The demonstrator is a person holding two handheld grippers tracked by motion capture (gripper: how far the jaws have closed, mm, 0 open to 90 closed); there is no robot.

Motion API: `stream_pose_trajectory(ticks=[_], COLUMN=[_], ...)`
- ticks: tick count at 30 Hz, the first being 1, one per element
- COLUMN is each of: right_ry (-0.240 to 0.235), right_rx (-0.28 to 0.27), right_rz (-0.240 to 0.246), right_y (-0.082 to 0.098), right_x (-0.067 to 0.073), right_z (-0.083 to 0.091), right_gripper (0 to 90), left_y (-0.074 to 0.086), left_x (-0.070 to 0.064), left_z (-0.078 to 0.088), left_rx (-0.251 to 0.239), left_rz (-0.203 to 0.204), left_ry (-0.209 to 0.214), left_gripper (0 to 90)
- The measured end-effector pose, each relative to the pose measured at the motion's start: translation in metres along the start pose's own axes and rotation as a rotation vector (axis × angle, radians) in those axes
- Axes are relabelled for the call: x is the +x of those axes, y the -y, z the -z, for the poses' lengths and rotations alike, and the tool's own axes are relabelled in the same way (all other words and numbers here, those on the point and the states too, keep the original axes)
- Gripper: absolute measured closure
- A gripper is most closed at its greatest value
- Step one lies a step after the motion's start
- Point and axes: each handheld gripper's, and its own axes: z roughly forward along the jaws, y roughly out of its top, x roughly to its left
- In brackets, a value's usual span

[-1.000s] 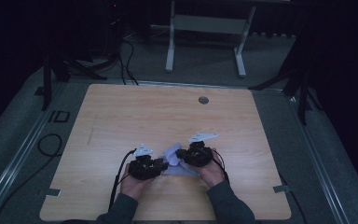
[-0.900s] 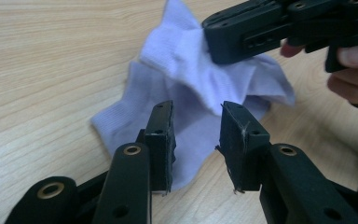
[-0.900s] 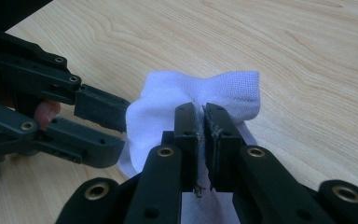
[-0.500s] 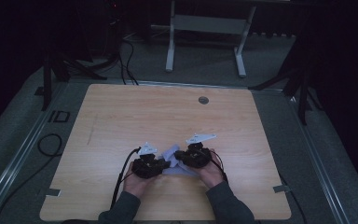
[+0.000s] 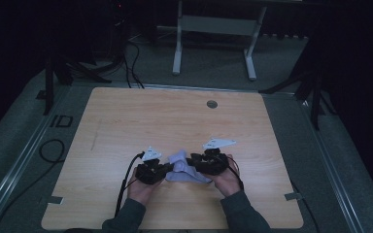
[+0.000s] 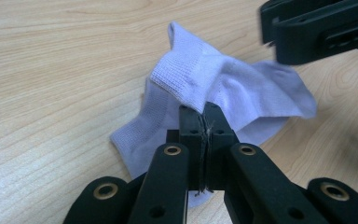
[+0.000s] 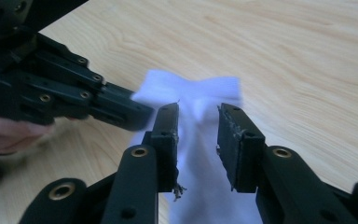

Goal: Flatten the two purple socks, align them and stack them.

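L gripper [image 6: 204, 116] pinched shut on white sock [image 6: 242, 88] edge (crumpled on wooden table [image 5: 141, 121]). R gripper [image 7: 198, 123] jaws apart, straddling sock.

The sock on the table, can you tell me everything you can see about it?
The sock is a short, pale lilac-white one that looks like soft knitted cloth, with a ribbed cuff. It lies crumpled and partly folded on the wooden table, near the person's edge, between the two hands. The left gripper has its jaws shut on a fold of it, lifting that part a little. The right gripper has its jaws open with the sock between them, not yet pinched.
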Motion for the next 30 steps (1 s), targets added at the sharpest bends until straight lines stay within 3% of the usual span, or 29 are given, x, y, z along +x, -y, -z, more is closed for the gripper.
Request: stream_pose_trajectory(ticks=[3, 6, 11, 15, 22, 30], right_ry=[0.043, 0.116, 0.171, 0.182, 0.192, 0.179], right_rx=[0.003, 0.030, 0.090, 0.119, 0.160, 0.153], right_rz=[0.008, 0.018, 0.030, -0.006, -0.019, -0.047], right_y=[0.004, 0.019, 0.042, 0.055, 0.063, 0.064], right_x=[-0.003, -0.010, -0.018, -0.025, -0.032, -0.034], right_z=[0.009, 0.024, 0.028, 0.024, 0.012, 0.012], right_gripper=[67.3, 68.3, 71.1, 74.3, 78.2, 79.3], left_y=[0.000, 0.000, 0.000, 0.000, 0.001, 0.003], left_x=[0.001, 0.001, 0.002, 0.003, 0.007, 0.015], left_z=[0.001, 0.001, 0.001, 0.000, 0.001, 0.001], left_rx=[0.001, 0.002, 0.005, 0.004, 0.006, 0.024], left_rz=[-0.002, -0.003, -0.004, 0.002, 0.013, 0.042], left_ry=[-0.002, -0.005, -0.008, -0.009, -0.021, -0.048], left_gripper=[88.3, 88.3, 88.3, 88.3, 88.3, 88.3])
